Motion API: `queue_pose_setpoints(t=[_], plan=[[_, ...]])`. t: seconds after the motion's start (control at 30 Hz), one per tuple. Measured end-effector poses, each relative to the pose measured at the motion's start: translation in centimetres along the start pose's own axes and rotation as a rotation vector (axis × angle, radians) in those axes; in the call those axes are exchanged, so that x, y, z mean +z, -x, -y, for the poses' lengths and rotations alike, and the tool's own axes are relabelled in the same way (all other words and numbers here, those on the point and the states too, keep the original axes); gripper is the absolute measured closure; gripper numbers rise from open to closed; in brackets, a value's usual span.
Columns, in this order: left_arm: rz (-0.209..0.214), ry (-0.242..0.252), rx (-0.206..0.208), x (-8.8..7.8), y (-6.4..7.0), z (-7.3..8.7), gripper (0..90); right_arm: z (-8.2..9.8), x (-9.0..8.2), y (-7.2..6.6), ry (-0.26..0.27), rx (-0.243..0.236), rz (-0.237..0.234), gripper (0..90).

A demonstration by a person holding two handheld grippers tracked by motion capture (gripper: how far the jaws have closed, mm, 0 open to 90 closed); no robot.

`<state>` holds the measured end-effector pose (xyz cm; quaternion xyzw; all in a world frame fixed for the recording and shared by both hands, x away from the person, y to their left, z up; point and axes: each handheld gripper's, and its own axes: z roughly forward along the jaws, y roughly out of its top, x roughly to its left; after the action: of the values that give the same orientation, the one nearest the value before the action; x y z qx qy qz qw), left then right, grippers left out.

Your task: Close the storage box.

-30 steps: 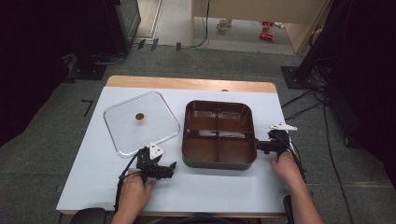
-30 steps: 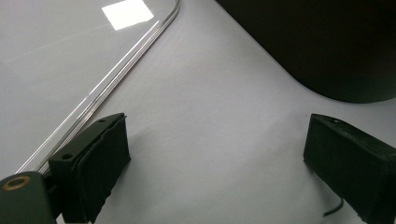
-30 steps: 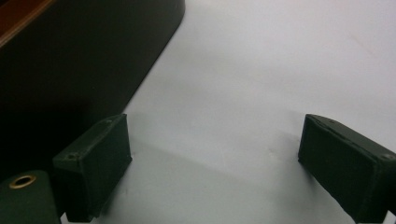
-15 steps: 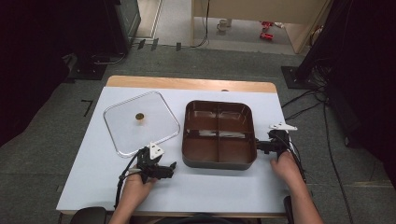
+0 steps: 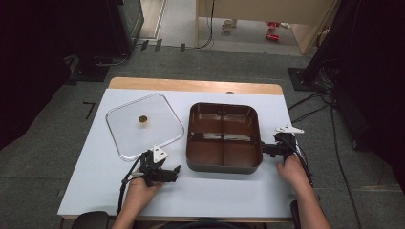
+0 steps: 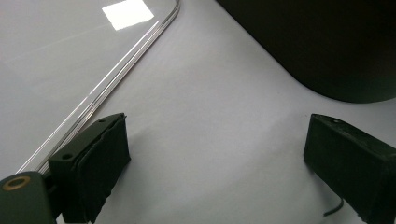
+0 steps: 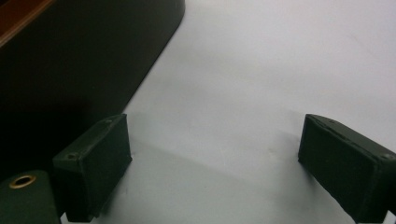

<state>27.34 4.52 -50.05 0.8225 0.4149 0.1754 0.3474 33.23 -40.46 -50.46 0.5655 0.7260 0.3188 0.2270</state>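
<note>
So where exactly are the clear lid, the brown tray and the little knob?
clear lid (image 5: 157, 129): high view, bare pane right of centre.
brown tray (image 5: 223, 165): high view, front outer wall.
knob (image 5: 142, 119): high view, its top.

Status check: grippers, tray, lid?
Left gripper open, empty, between clear lid and brown tray. Right gripper open, empty, beside tray's right wall. Lid off, flat on table. Nothing in the way.

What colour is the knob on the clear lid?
Brass-gold: the knob sits mid-lid, clearest in the high view.
</note>
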Motion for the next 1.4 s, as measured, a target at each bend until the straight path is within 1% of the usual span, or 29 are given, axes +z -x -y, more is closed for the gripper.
queue_pose_setpoints(t=[0.5, 0.63, 0.67, 0.7, 0.73, 0.77, 0.8, 0.83, 0.87, 0.9, 0.93, 0.97, 1.0, 1.1, 1.23, 1.3, 1.33, 1.4], plan=[[-0.004, -0.003, 0.000, 0.0, 0.1, 0.0, 6.5, 0.0, 0.0, 0.0, 0.000, 0.000, 0.000, 8.7], [-0.011, -0.018, -0.003, -0.1, 0.2, -0.2, 7.4, 0.0, 0.0, 0.0, 0.000, 0.000, 0.000, 8.7], [-0.013, -0.028, -0.003, -0.1, 0.2, -0.3, 8.2, 0.0, 0.0, 0.0, 0.000, 0.000, 0.000, 8.7], [-0.001, -0.048, 0.005, -0.2, 0.3, -0.7, 10.3, 0.0, 0.0, 0.0, 0.000, 0.000, 0.000, 8.7], [-0.001, -0.048, 0.005, -0.2, 0.3, -0.7, 14.1, 0.0, 0.0, 0.0, 0.000, 0.000, 0.000, 8.7], [0.009, -0.069, 0.023, -0.3, 0.4, -1.0, 15.4, 0.0, 0.0, 0.0, 0.000, 0.000, 0.000, 8.7], [0.009, -0.069, 0.023, -0.3, 0.4, -1.0, 16.7, 0.0, 0.0, 0.0, 0.000, 0.000, 0.000, 8.7], [0.023, -0.080, 0.028, -0.3, 0.4, -1.1, 17.5, 0.0, 0.0, 0.0, 0.001, 0.000, 0.000, 8.7], [0.030, -0.081, 0.031, -0.4, 0.5, -1.1, 17.6, 0.0, 0.0, 0.0, 0.000, 0.000, 0.000, 8.7], [0.030, -0.081, 0.031, -0.4, 0.5, -1.1, 19.0, 0.0, 0.0, 0.0, 0.000, 0.000, 0.000, 8.7], [0.048, -0.090, 0.035, -0.5, 0.4, -1.3, 21.9, 0.0, 0.0, 0.0, 0.001, 0.000, 0.000, 8.7], [0.062, -0.091, 0.027, -0.6, 0.4, -1.4, 23.0, 0.0, 0.0, 0.0, 0.000, 0.000, 0.000, 8.7], [0.062, -0.091, 0.027, -0.6, 0.4, -1.4, 23.1, 0.0, 0.0, 0.0, 0.000, 0.000, 0.000, 8.7], [0.080, -0.103, 0.020, -0.8, 0.3, -1.8, 23.2, 0.0, 0.0, 0.0, 0.000, 0.000, 0.000, 8.7], [0.085, -0.101, 0.025, -1.0, 0.2, -2.1, 23.8, 0.0, 0.0, 0.0, 0.000, 0.000, 0.000, 8.7], [0.084, -0.103, 0.017, -1.2, 0.0, -2.2, 23.9, 0.0, 0.0, 0.0, 0.000, 0.000, 0.000, 8.7], [0.090, -0.090, 0.024, -1.3, 0.0, -2.3, 23.9, 0.0, 0.0, 0.0, 0.000, 0.000, 0.000, 8.7], [0.086, -0.087, 0.030, -1.4, 0.0, -2.4, 24.3, 0.0, 0.0, 0.0, 0.000, 0.000, 0.000, 8.7]])
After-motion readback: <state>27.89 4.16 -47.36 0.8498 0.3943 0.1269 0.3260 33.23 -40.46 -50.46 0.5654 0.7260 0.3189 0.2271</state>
